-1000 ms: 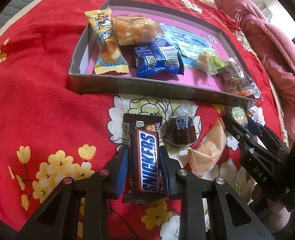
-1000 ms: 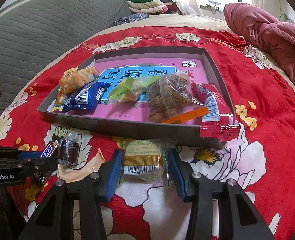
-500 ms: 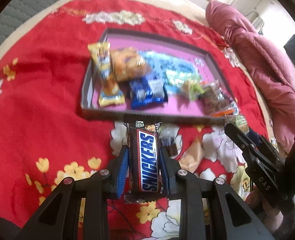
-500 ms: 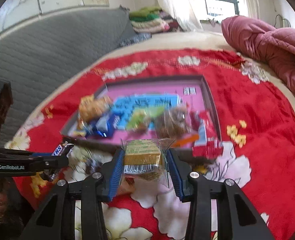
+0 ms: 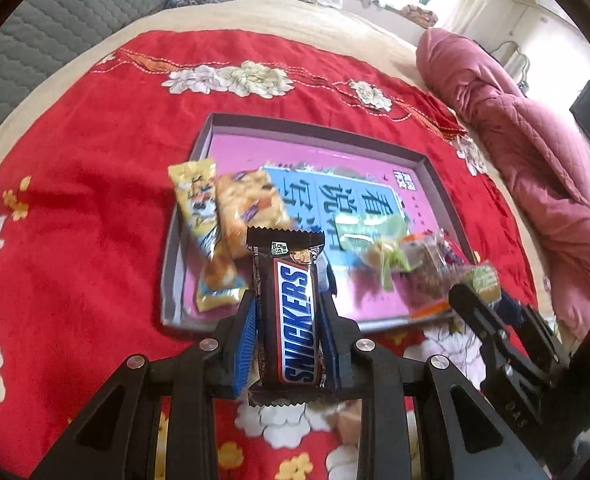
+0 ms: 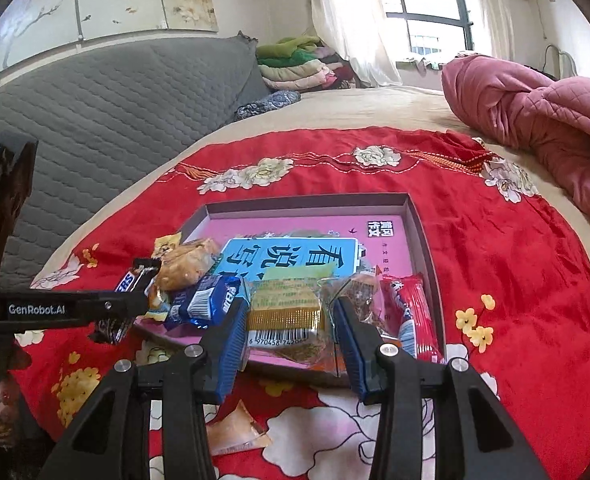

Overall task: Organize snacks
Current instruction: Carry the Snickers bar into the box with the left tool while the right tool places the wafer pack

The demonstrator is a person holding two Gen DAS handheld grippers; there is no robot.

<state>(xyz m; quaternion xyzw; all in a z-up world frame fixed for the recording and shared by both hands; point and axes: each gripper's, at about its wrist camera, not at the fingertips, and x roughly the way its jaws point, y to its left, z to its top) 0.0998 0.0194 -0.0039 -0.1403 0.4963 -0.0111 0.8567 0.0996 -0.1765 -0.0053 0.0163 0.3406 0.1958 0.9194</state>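
My left gripper (image 5: 289, 320) is shut on a brown Snickers bar (image 5: 293, 316) and holds it in the air over the near edge of the shallow pink-lined box (image 5: 427, 160). My right gripper (image 6: 289, 326) is shut on a clear-wrapped green and gold pastry pack (image 6: 285, 312), lifted above the box's near wall (image 6: 425, 240). The box holds a yellow packet (image 5: 199, 200), an orange snack bag (image 5: 249, 204), a blue packet (image 6: 205, 300), a green candy (image 5: 383, 256), a brown cracker bag (image 5: 429, 268) and a red packet (image 6: 413, 312).
The box lies on a red flowered cloth (image 5: 75, 200) on a bed. A loose orange wrapper (image 6: 235, 432) lies on the cloth below my right gripper. A pink quilt (image 6: 535, 112) is bunched at the right. A grey padded headboard (image 6: 95, 100) rises at the left.
Both grippers have risen from the cloth with their snacks and moved toward the box. The small dark candy beside the Snickers has dropped out of sight.
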